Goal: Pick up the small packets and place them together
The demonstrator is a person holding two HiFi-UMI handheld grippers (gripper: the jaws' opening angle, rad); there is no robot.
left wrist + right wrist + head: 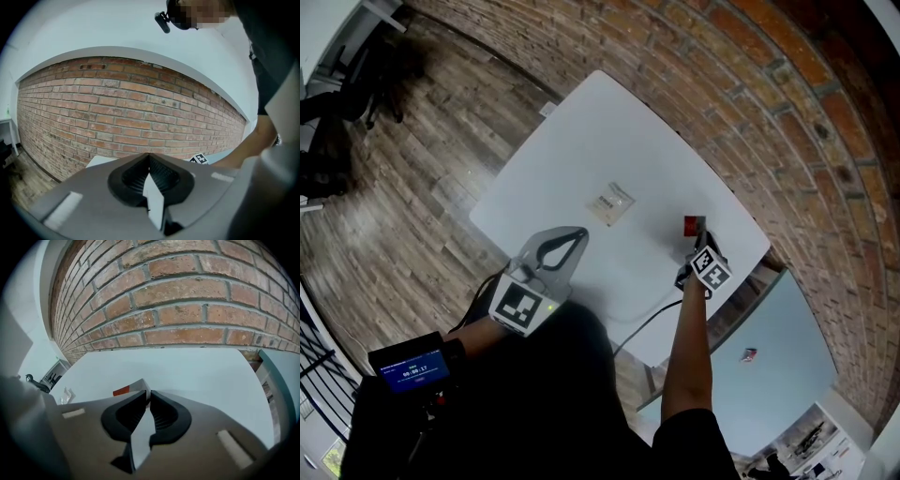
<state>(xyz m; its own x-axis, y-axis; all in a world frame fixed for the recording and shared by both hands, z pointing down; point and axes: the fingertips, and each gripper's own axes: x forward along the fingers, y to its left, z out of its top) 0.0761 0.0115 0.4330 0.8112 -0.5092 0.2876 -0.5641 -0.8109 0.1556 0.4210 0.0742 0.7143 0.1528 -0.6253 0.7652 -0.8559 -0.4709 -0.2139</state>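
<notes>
Screen point(411, 367): lit blue, on my left forearm, the nearest thing below my head.
Left gripper point(578, 233): at the near edge of the bench, marker cube toward me, pointing at the wall. In its own view point(149, 158) my jaws are together at the tips, with nothing between them.
Cable point(642, 323): dark, running across the near part of the bench to my right gripper.
Right gripper point(693, 240): at the end of my bare right arm, by the right edge of the bench, tilted down. In its own view point(148, 393) my jaws are all but together, clamped on the near edge of the red packet.
Red packet point(694, 225): on the right side of the bench, directly past my right jaws. From the right gripper view point(121, 391) its red face lies left of the tips and a pale corner stands up at them.
Clear packet point(611, 202): flat near the middle of the bench, well apart from the red packet, a little ahead of my left gripper; small at the left of the right gripper view point(65, 395).
Bench point(609, 131): white, rounded corners, its far edge close to the wall.
Pale table point(769, 347): light blue, low on my right, beside the bench.
Floor point(412, 169): wood planks on my left.
Wall point(722, 84): red brick, running behind the bench.
</notes>
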